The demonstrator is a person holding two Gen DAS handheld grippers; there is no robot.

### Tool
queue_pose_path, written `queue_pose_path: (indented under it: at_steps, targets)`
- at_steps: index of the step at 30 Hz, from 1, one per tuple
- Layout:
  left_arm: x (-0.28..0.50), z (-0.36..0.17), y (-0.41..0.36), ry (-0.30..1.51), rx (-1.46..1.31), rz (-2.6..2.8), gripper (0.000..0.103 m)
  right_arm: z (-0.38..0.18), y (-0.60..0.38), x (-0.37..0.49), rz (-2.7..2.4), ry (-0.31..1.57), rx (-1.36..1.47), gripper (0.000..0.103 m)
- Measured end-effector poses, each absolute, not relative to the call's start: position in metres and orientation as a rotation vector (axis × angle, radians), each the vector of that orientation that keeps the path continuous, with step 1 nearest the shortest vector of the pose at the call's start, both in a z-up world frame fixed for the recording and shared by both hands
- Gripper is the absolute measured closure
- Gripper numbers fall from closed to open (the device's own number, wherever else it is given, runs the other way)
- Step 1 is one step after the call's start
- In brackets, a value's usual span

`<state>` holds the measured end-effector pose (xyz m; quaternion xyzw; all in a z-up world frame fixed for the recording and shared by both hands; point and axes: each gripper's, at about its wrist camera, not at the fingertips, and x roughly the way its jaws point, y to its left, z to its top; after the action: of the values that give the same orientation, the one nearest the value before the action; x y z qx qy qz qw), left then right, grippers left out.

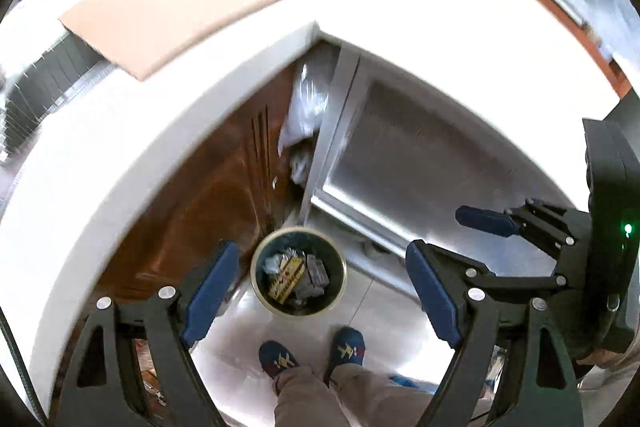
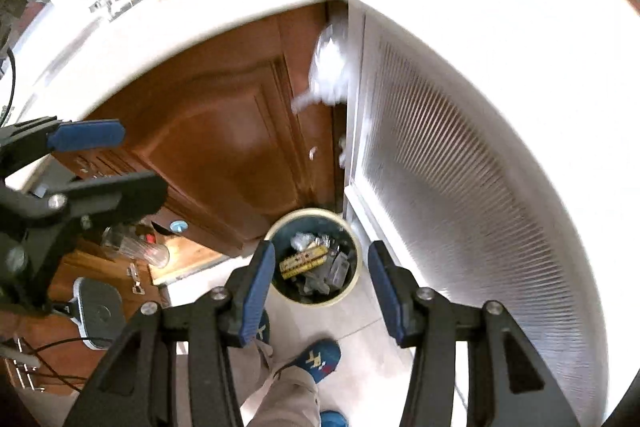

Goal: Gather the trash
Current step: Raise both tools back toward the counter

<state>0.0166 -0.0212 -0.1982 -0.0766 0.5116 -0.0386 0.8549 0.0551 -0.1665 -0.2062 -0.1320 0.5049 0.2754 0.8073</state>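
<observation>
The left gripper (image 1: pixel 322 291) has its jaws spread wide with nothing between them; the right gripper (image 2: pixel 320 285) has its jaws apart too, narrower, and also empty. Both point down at a round trash bin (image 1: pixel 299 308) on the pale floor, well below, in the corner where a brown wooden cabinet door (image 2: pixel 224 131) meets a ribbed white panel (image 2: pixel 452 163). The bin holds a yellow wrapper (image 2: pixel 306 259) and grey crumpled scraps. Near the bin stand the person's 2 blue slippers (image 1: pixel 347 345). On the white counter (image 1: pixel 120 155) above lies a tan board (image 1: pixel 168 23)
</observation>
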Motion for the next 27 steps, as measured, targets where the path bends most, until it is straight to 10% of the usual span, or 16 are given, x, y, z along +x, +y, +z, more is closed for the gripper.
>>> queue_pose_path:
  at_steps: [27]
  targets:
    - [0.141,-0.014,-0.003,0.861,-0.219,0.01,0.019,-0.008,-0.202,0.17,0.519,0.734,-0.187,0.054]
